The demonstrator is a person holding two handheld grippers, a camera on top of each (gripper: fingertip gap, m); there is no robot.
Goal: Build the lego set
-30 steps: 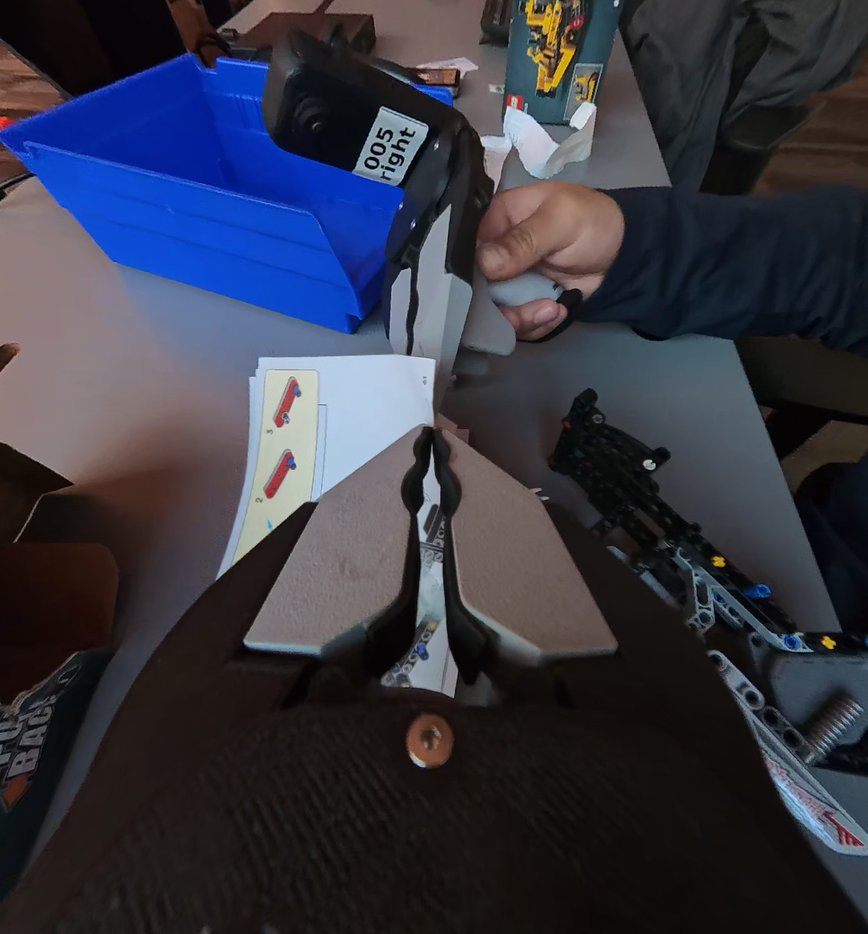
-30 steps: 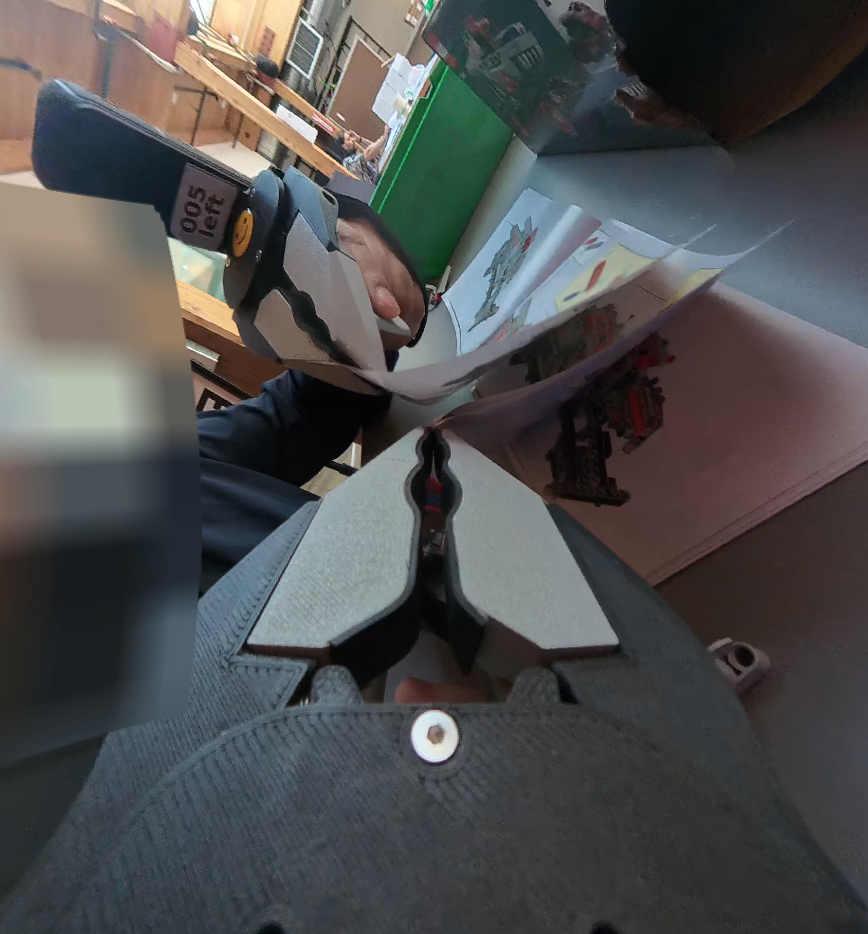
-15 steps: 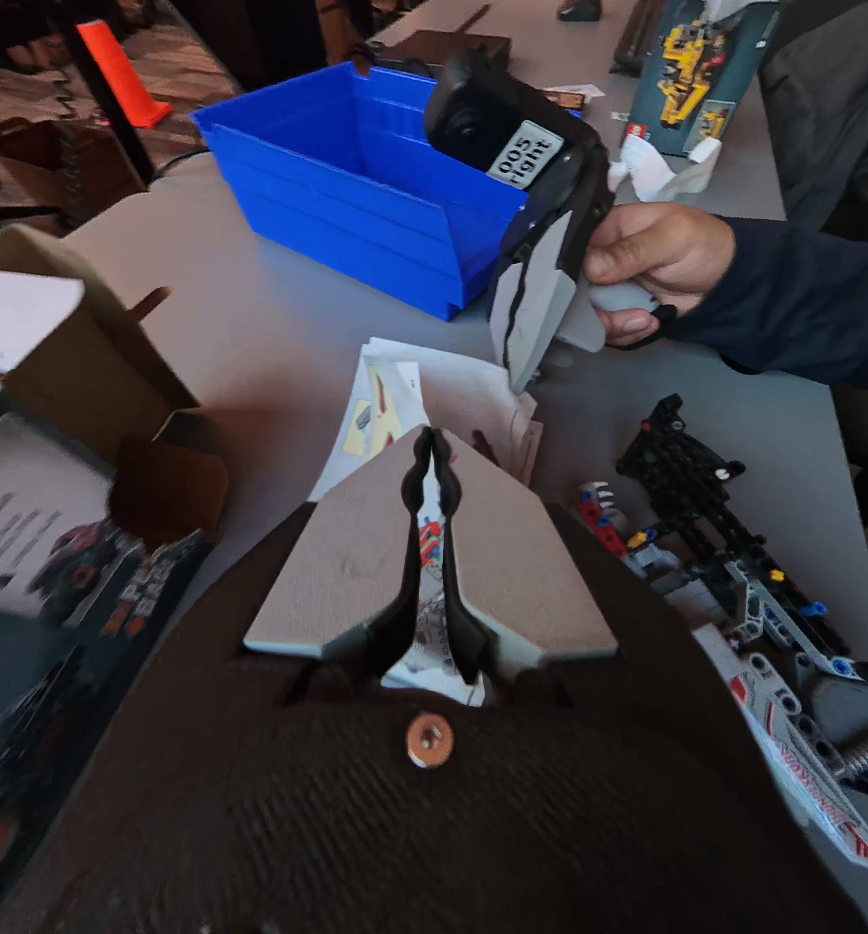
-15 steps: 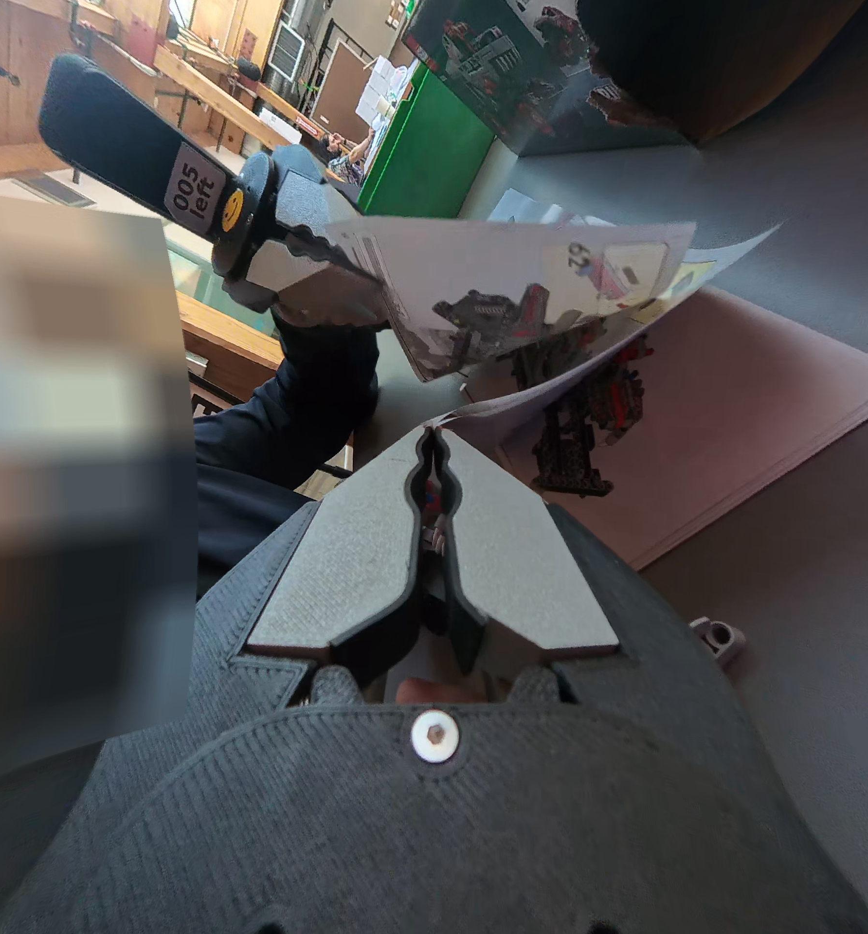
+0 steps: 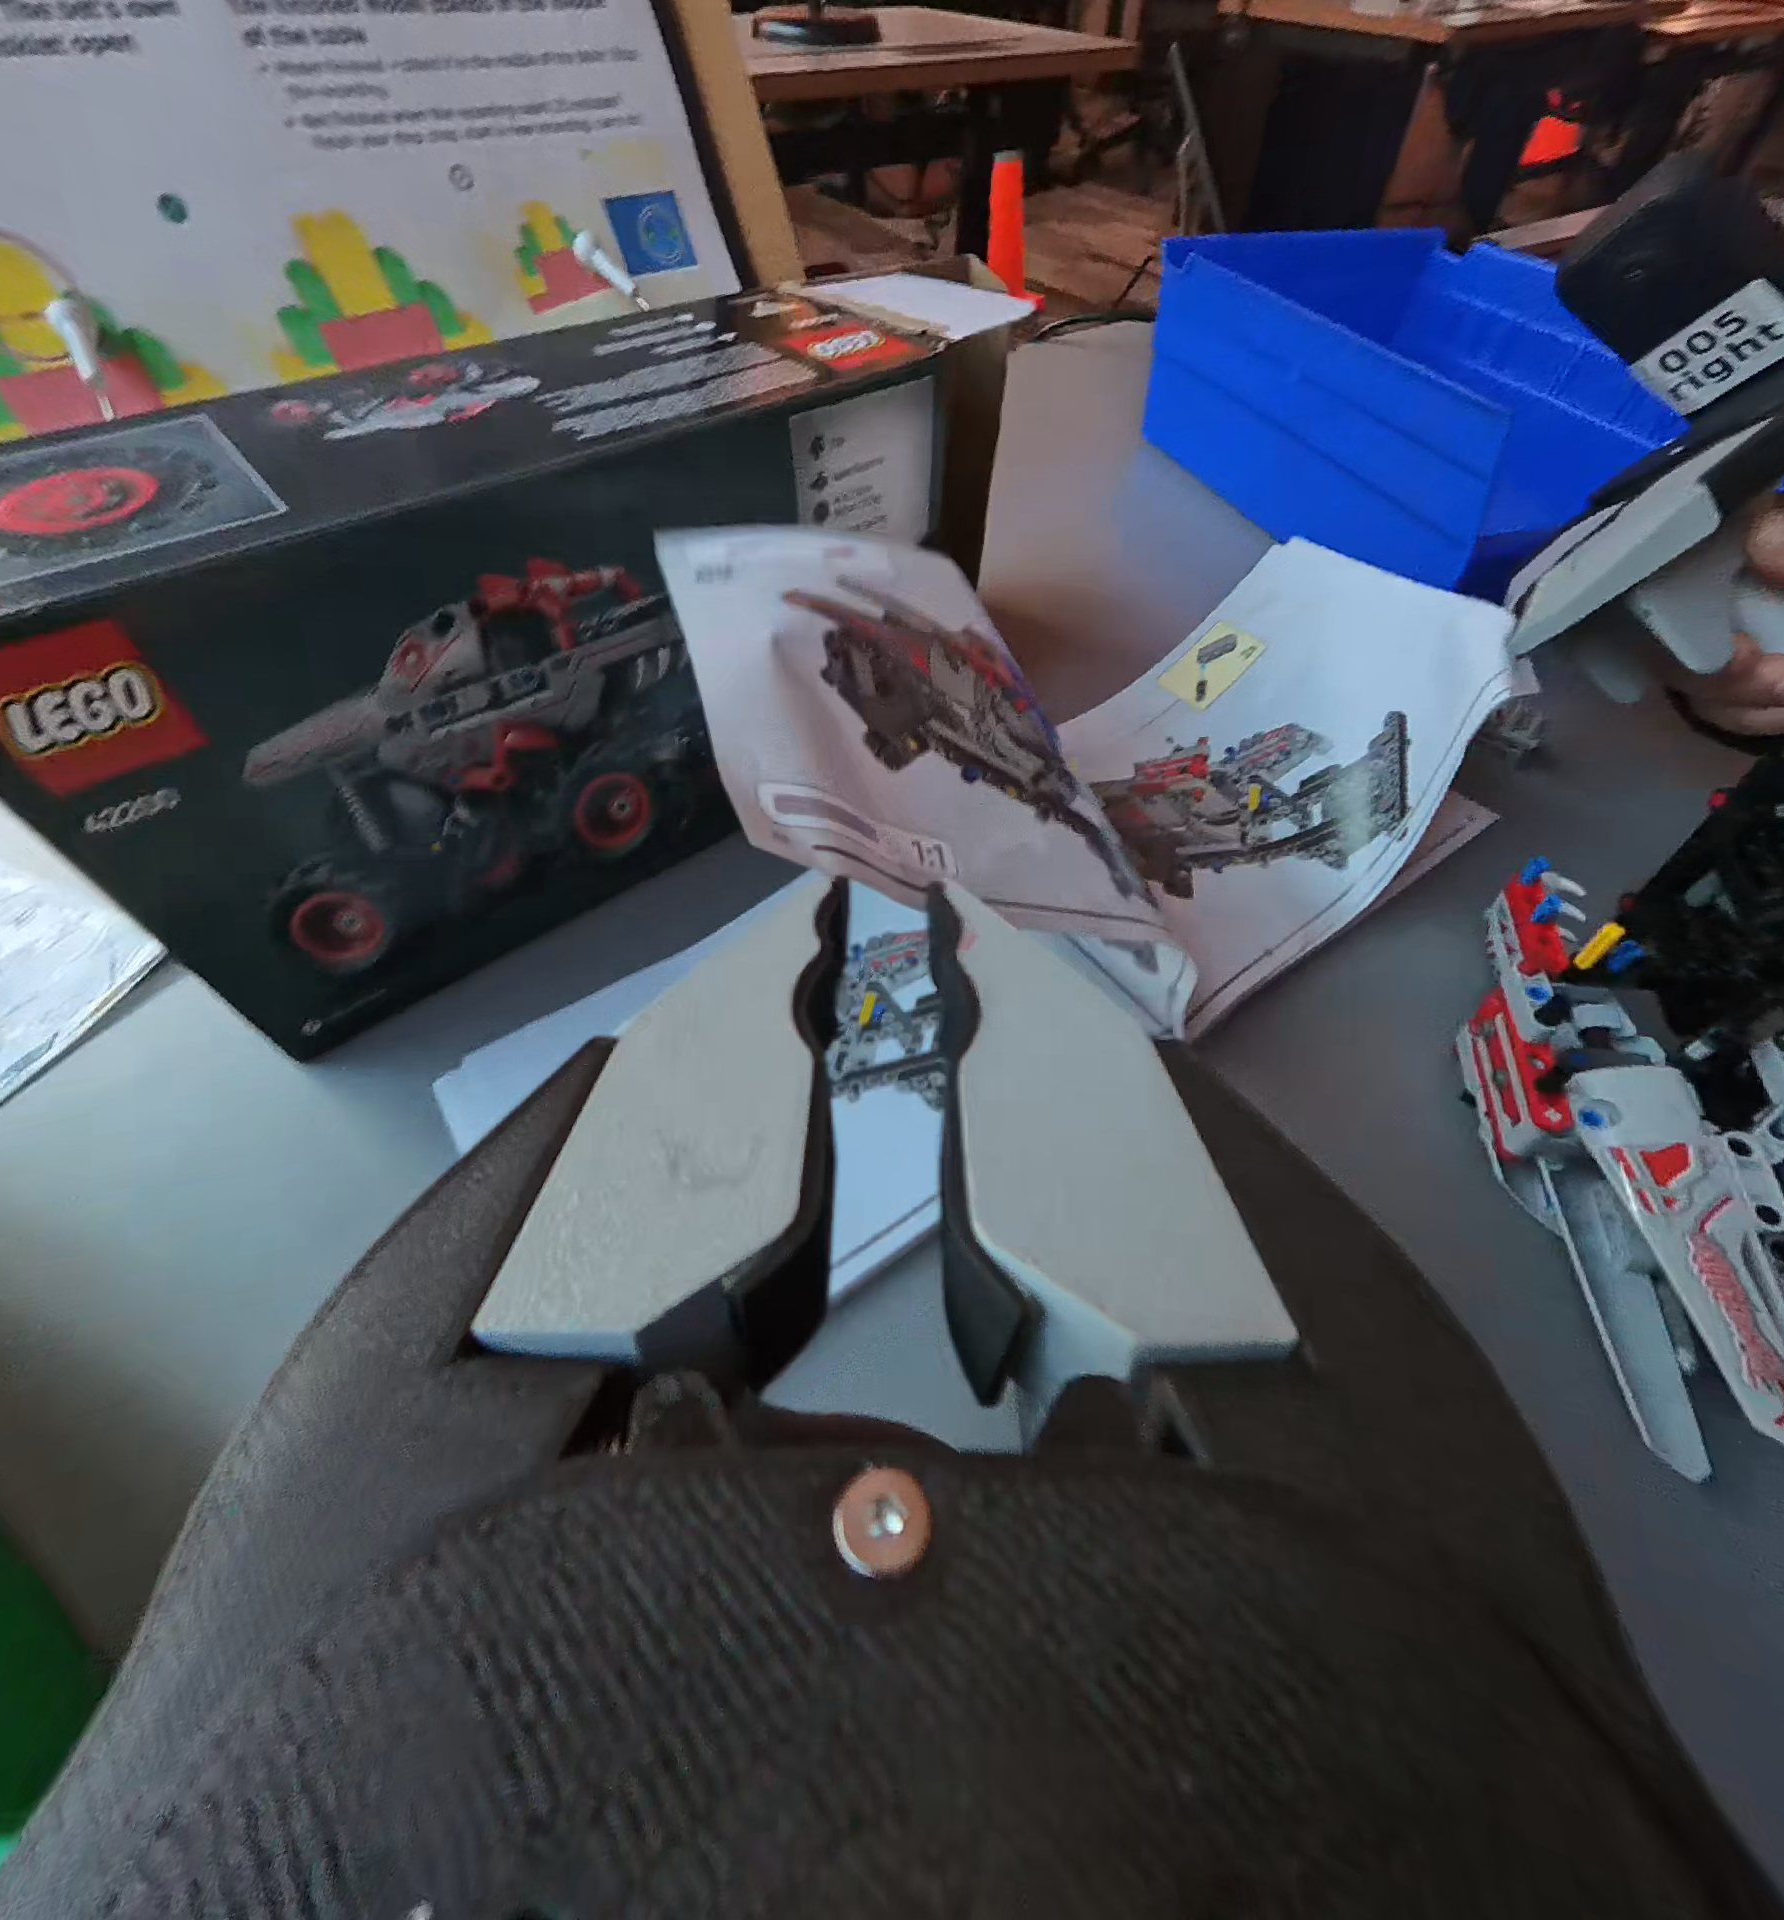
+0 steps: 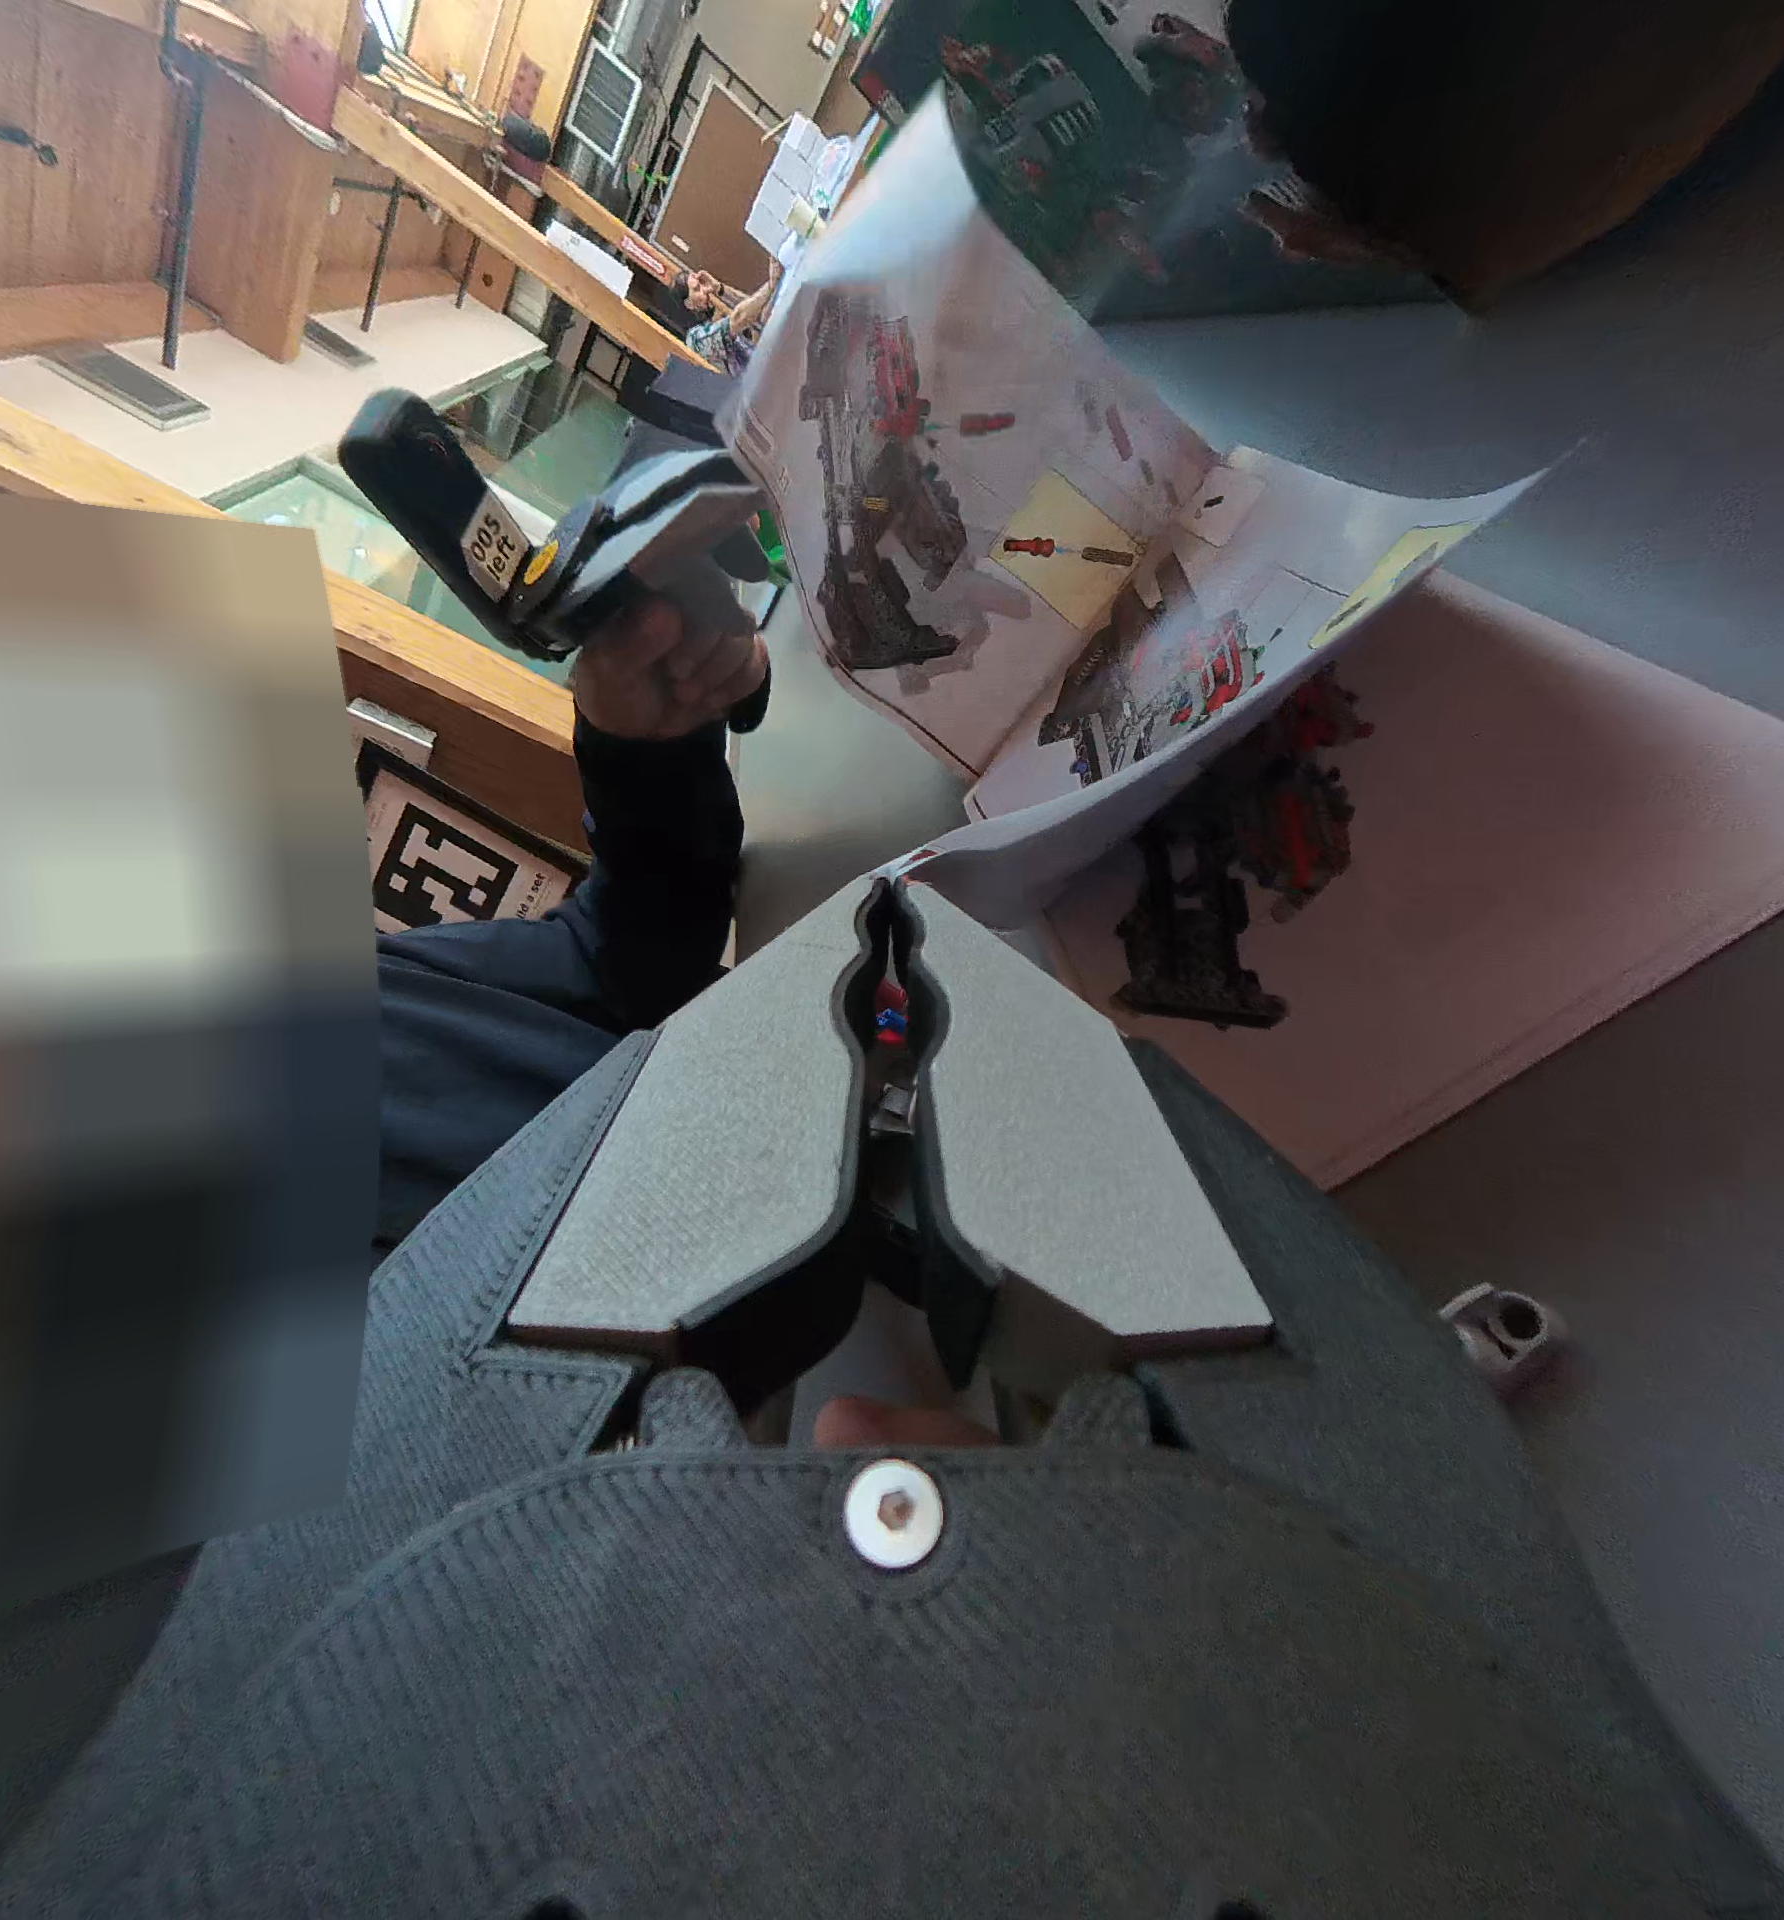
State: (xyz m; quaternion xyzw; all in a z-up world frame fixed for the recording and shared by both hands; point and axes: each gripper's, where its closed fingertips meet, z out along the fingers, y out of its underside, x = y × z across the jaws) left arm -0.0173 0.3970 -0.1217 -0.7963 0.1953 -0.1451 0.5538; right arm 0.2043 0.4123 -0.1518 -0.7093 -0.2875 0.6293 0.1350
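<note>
Two flat grey fingers with wavy black inner edges are seen in the left wrist view, where the left gripper (image 5: 883, 914) stands parted, nothing between the jaws. Just beyond its tips a loose page (image 5: 867, 717) of the instruction booklet (image 5: 1293, 748) stands curled upright — thin, glossy paper printed with build diagrams. The booklet lies open on the grey table (image 5: 140, 1195); its far corner is pinched by the right gripper (image 5: 1522, 613). A black cardboard set box (image 5: 431, 623) stands on its long side at the left, a crumpled clear bag (image 5: 5, 977) before it. A blue ribbed plastic bin (image 5: 1387, 405) is set behind the booklet; its contents cannot be made out. At the right lies the part-built truck model (image 5: 1677, 1101), made of grey, red and black studless pieces.

In the right wrist view, the right gripper (image 6: 893, 894) is shown closed on the booklet (image 6: 1127, 810) edge, the sheets bowed upward. The left gripper (image 6: 742, 499) is seen farther off beside the raised page (image 6: 929, 457), which is blurred. One small grey connector piece (image 6: 1501, 1335) rests alone on the matte table (image 6: 1646, 1558).
</note>
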